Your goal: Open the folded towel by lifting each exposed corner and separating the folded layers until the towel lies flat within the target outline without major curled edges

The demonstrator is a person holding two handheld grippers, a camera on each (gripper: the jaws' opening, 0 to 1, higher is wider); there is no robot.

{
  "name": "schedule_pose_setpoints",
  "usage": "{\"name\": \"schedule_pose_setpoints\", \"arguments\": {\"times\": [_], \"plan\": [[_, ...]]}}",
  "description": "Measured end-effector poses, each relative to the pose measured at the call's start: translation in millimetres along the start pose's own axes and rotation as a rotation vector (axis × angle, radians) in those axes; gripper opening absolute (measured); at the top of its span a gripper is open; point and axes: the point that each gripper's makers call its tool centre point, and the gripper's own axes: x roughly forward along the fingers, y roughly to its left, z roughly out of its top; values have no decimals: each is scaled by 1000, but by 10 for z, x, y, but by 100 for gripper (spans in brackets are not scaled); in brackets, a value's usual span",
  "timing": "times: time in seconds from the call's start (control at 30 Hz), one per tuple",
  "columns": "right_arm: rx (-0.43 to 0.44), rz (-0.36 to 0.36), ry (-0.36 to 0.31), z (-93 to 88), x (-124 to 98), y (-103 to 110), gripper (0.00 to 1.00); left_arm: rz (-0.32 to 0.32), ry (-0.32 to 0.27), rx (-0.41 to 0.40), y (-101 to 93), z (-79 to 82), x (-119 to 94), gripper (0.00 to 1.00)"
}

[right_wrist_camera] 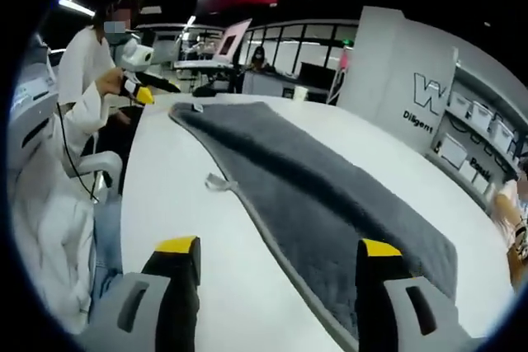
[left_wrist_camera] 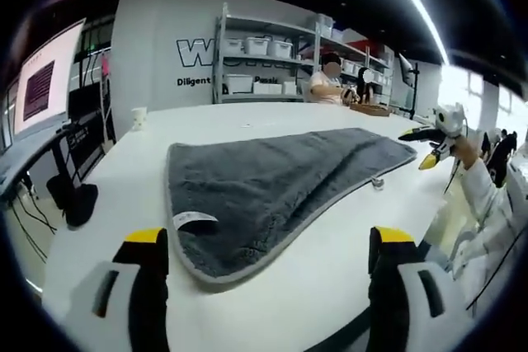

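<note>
A grey towel with a paler edge lies spread on the white table. A white label shows at its near corner and a small loop at its right edge. My left gripper is open, its yellow-tipped jaws standing wide apart over the towel's near edge and holding nothing. The right gripper hovers by the towel's far right corner, in a white-sleeved hand. In the right gripper view the towel runs away as a long strip. My right gripper is open above its near edge. The left gripper is at the far end.
A white cup stands at the table's far left. Shelves with white bins and a seated person are behind the table. A monitor stands to the left. The table edge runs beside the person's white coat.
</note>
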Motion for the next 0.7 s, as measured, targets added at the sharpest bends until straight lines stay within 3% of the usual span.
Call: {"name": "schedule_pose_setpoints", "arguments": {"times": [0.23,0.37,0.7], "plan": [[-69,135,-43,274,369,387,59,-1,-5,-3,-2,-20,-23,99],[-94,167,-54,361,524,509,50,4,-14,-3,17,-4,-36,99],[-128,241,-54,355,824,711,31,-10,3,9,-33,-43,-20,99]]}}
